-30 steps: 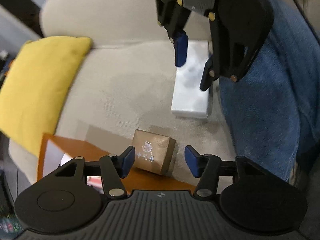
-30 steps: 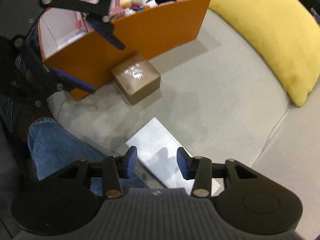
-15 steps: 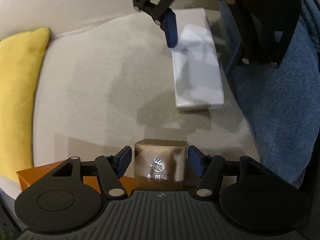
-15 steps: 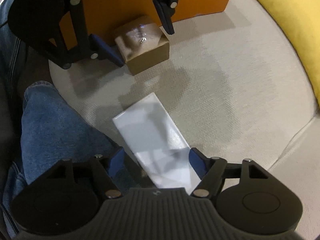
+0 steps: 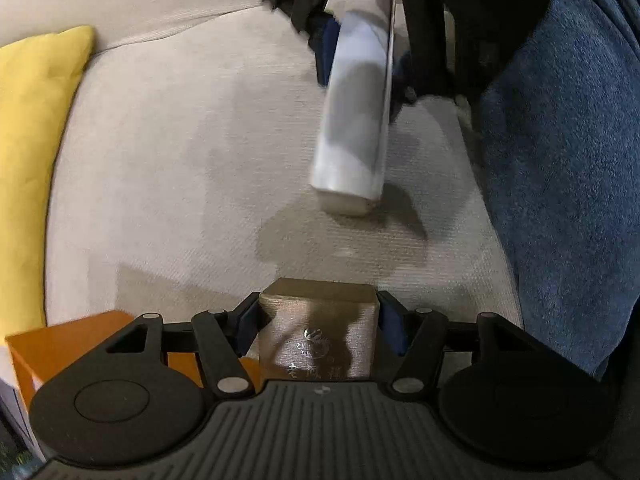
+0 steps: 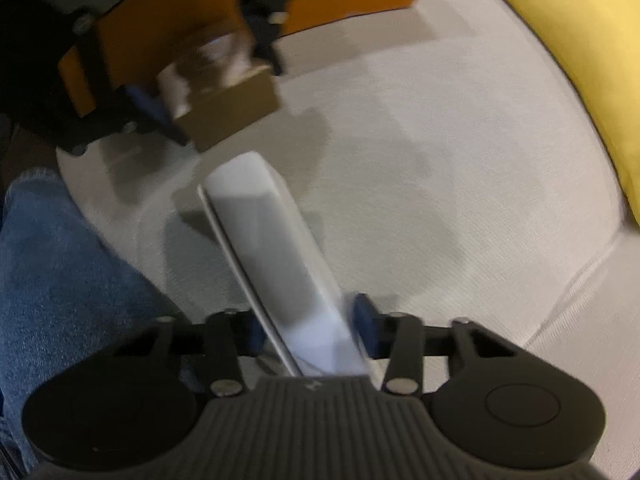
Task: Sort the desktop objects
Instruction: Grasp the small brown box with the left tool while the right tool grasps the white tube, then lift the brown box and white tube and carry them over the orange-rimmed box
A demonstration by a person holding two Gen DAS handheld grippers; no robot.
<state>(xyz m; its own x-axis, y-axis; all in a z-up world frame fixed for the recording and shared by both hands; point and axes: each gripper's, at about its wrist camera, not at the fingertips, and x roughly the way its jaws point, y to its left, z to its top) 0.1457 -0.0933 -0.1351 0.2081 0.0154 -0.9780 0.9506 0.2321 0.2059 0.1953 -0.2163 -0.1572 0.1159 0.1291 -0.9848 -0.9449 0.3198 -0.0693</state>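
With both pairs of tongs loaded, the job now is to carry two things to the orange bin (image 5: 60, 344) without a collision. The left tongs (image 5: 318, 326) are clamped on the brown box (image 5: 318, 340), blue pads pressed flat against its two side faces, and the box sits just beside the bin's near wall, seemingly a little off the sofa (image 5: 180, 160) (the shadow under it suggests a lift, though I cannot be sure). The right tongs (image 6: 310, 332) grip the white box (image 6: 276, 256) at one end, its long body tilted on edge and reaching out toward the brown box, its far tip close to the cushion fabric. To do this well, I would keep each squeeze steady, raise the brown box straight over the bin's wall first, and hold the white box back until the way is free, since such a long load held at one end could swing or slip. Away from the bin the sofa lies bare and wide up to the yellow pillow (image 6: 580, 40); on the other side the jeans-clad leg (image 6: 60, 280) crowds the white box, leaving little room there.
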